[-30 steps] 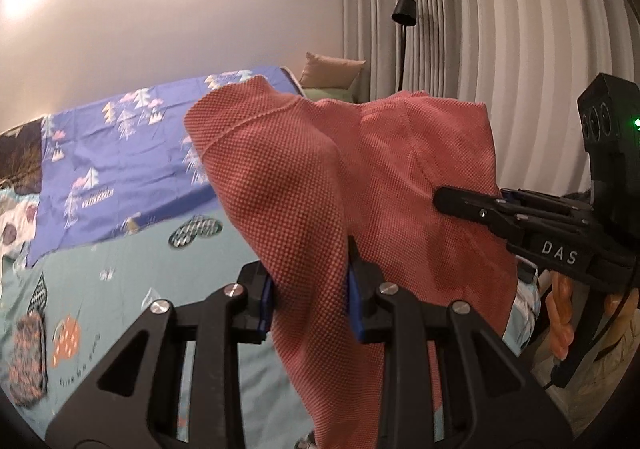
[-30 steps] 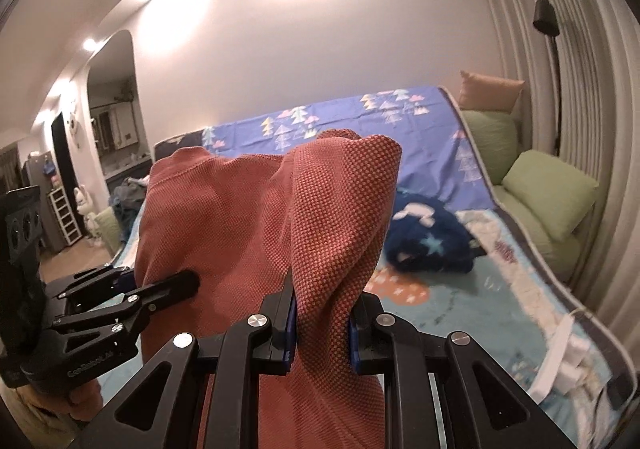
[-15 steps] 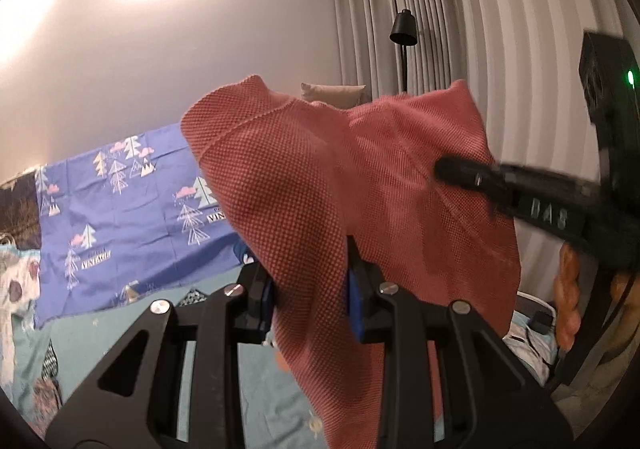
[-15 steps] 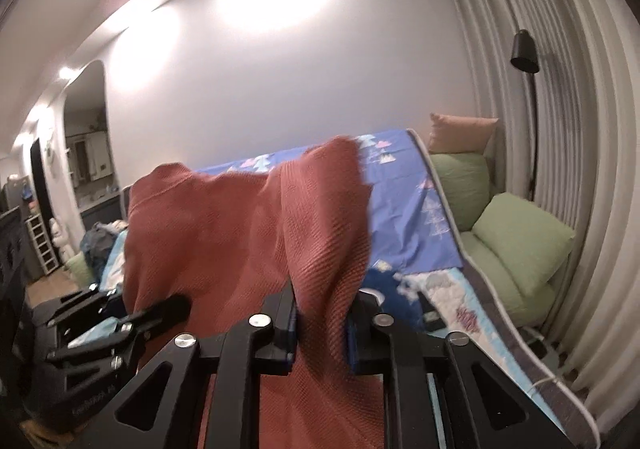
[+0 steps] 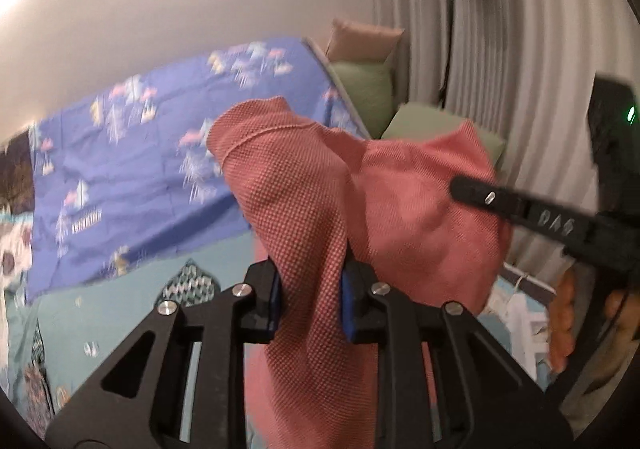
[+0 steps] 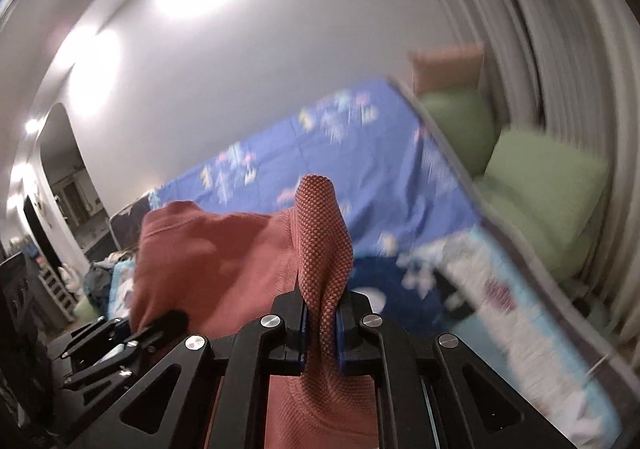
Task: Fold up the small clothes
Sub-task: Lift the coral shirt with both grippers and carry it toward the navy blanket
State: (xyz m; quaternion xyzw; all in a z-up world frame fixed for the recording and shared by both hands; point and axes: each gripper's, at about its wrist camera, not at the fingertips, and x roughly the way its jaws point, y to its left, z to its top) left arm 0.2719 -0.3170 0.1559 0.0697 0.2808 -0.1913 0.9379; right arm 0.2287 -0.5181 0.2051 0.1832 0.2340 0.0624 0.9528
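The red cloth [image 5: 312,217] hangs in the air above the bed [image 5: 120,177], held at two points. In the left wrist view the left gripper [image 5: 310,297] pinches a thick fold of it between its blue pads [image 5: 349,303]; its jaws are closing, with the cloth between them. The fabric rises from the pads to a hemmed edge and spreads right, where the right gripper [image 5: 460,185] reaches in from the side, its tip against the cloth. This view also shows the hand [image 5: 560,321] on that tool, low at the right edge.

The right wrist view shows the right gripper [image 6: 322,323] closing on a narrow ridge of the cloth [image 6: 224,261], pads tight on both sides. The ridge stands up above the pads and the rest sags left to the left gripper [image 6: 168,323], seen from its side. Only here do the dark blue garment [image 6: 400,281] on the bed, the doorway [image 6: 64,185] and the two green cushions [image 6: 548,193] show in full. Both backgrounds are blurred.
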